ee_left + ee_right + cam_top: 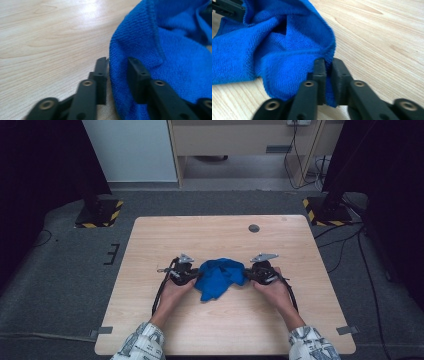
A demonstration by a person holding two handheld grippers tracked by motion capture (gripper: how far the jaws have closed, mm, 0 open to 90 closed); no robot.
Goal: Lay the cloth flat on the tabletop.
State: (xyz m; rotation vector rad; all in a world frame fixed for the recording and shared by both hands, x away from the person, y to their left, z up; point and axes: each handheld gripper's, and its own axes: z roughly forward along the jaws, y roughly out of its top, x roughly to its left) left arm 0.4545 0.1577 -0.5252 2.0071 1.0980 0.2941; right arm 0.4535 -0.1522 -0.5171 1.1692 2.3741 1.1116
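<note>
Count: one blue cloth [219,278] crumpled mid-table [150,240]; two grippers, left gripper [117,72] at 9 o'clock slightly parted around an edge fold, right gripper [329,75] at 3 o'clock pinching its edge.

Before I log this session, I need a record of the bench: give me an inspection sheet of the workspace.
Surface: light wooden table, a small dark round spot near the far edge.
Job's things: blue cloth, crumpled, at the table's middle.
Clutter: nothing seen.
Grippers: left gripper has a cloth edge between its jaws, slack showing; right gripper pinches a cloth fold.
Cables: one black cable trails from the left gripper, another from the right; more cables on the floor.
Surroundings: grey carpet, two striped stand bases, cabinet behind.
</note>
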